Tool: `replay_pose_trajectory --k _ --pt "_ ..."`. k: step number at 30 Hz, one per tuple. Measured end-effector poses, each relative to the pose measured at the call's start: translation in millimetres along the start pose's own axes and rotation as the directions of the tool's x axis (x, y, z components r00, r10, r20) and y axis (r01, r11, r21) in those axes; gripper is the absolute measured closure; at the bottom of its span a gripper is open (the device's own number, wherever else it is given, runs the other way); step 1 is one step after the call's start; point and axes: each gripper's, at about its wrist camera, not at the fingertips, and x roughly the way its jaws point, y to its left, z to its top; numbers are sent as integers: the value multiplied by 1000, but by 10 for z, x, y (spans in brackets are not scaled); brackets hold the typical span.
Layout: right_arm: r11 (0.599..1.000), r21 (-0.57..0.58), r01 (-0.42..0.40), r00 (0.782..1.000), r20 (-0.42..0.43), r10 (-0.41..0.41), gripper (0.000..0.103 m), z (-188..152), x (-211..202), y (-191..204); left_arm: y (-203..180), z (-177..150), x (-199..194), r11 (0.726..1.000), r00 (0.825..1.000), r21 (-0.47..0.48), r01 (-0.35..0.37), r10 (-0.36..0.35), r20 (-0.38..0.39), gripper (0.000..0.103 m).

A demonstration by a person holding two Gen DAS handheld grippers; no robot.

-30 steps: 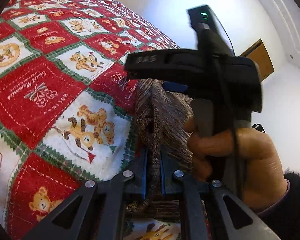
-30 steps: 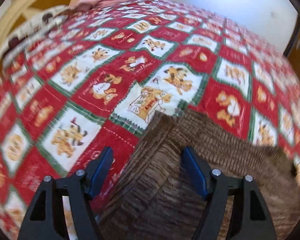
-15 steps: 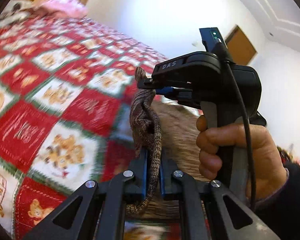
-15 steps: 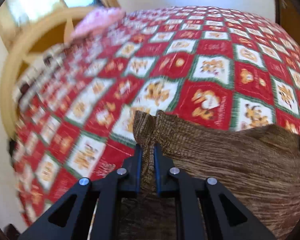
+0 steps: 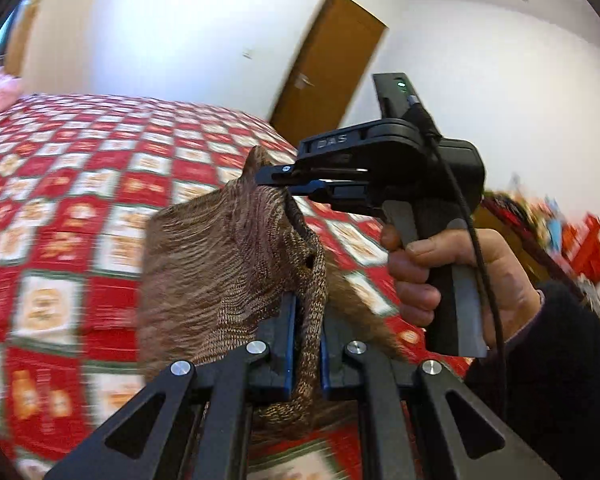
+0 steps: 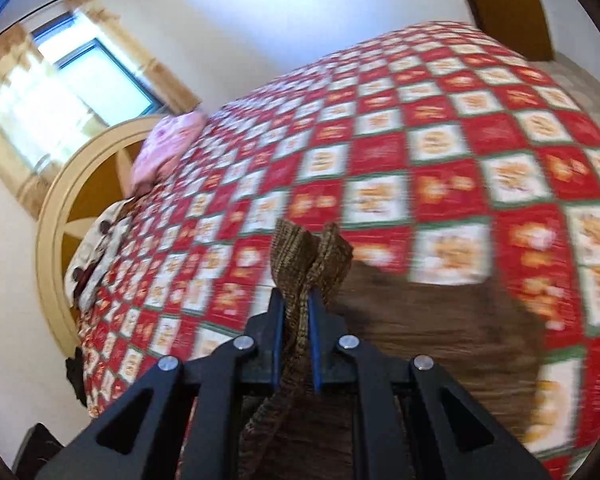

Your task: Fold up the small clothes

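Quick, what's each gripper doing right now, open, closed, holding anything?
Left gripper: shut on the brown knitted garment.
Right gripper: shut on another edge of the same garment, above the quilt.

Two close wrist views above the quilt [image 5: 60,208] — shared brown knit [image 6: 440,320].

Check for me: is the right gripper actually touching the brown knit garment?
Touching. The right wrist view shows the right gripper shut on a bunched edge of the brown knit garment, its blue pads pressing the fabric from both sides.
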Motion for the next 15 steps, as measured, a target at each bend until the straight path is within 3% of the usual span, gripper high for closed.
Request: replay_pose_trajectory --k 6,9,12,15 --pt "992 120 38 999 -23 -36 89 -160 -54 -795 -444 -137 656 998 993 55 25 -18 -116 94" --pt "988 151 39 999 -23 -36 89 -208 -89 -1045 -654 -190 796 996 990 81 24 -13 -139 94" --pt "986 165 31 999 -17 -29 89 -231 -126 -1204 -818 -236 932 992 987 127 10 10 -158 94" --pt "990 126 59 998 -41 -54 89 -274 -42 -1209 -884 -379 1073 982 977 180 -50 85 -195 94"
